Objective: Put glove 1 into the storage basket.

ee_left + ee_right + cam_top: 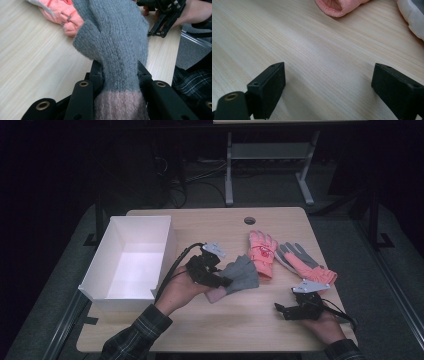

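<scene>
Reading from the left: open white rectangular cardboard box (pixel 131 262) on my pale wooden table (pixel 240 320); beside it my left gripper (pixel 222 281), jaws clamped on the wrist of a grey knitted wool glove with a pink cuff (pixel 240 276), which I hold lifted just above the tabletop near the centre, fingers pointing right; next, a coral-pink padded ski glove (pixel 262 252) lying flat, then a grey-and-coral glove (pixel 305 262) beside it; finally my right gripper (pixel 278 309) resting low at the near right edge, jaws spread wide over bare wood, holding nothing
</scene>
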`<state>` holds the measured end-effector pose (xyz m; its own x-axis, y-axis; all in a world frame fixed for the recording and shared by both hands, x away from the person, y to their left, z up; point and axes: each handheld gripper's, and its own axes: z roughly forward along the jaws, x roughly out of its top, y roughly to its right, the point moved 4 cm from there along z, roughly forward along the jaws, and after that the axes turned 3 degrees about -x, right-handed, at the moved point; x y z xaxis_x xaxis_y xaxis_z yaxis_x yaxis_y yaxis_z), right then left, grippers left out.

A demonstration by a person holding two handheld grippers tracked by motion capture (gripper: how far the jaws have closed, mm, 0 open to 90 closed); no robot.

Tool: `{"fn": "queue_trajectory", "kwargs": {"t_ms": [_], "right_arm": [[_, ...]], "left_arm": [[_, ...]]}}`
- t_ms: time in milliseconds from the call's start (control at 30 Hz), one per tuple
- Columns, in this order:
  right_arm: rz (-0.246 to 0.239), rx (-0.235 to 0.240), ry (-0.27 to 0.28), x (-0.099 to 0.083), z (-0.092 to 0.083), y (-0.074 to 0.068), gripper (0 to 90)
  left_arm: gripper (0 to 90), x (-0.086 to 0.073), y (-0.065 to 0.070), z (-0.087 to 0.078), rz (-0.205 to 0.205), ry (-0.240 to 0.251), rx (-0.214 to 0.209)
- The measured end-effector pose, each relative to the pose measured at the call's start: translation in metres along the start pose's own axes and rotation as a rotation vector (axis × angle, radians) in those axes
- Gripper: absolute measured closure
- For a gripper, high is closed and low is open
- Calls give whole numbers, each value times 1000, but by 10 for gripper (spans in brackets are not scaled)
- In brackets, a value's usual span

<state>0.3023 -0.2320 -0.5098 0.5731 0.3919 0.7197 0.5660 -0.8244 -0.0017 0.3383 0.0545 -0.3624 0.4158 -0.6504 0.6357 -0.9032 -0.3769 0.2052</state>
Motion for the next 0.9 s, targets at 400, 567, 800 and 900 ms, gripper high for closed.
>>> {"fn": "queue_trajectory", "kwargs": {"t_ms": [400, 567, 800, 900], "right_arm": [[0, 0, 0, 0, 0, 0, 112], [-1, 0, 0, 0, 0, 0, 113], [-1, 0, 0, 0, 0, 0, 113], [-1, 0, 1, 0, 0, 0, 113]], "left_arm": [[665, 19, -21, -48, -3, 65, 62], [664, 22, -32, -70, -26, 94, 94], [661, 16, -52, -95, -66, 120, 155], [661, 12, -59, -105, -90, 134, 175]]}}
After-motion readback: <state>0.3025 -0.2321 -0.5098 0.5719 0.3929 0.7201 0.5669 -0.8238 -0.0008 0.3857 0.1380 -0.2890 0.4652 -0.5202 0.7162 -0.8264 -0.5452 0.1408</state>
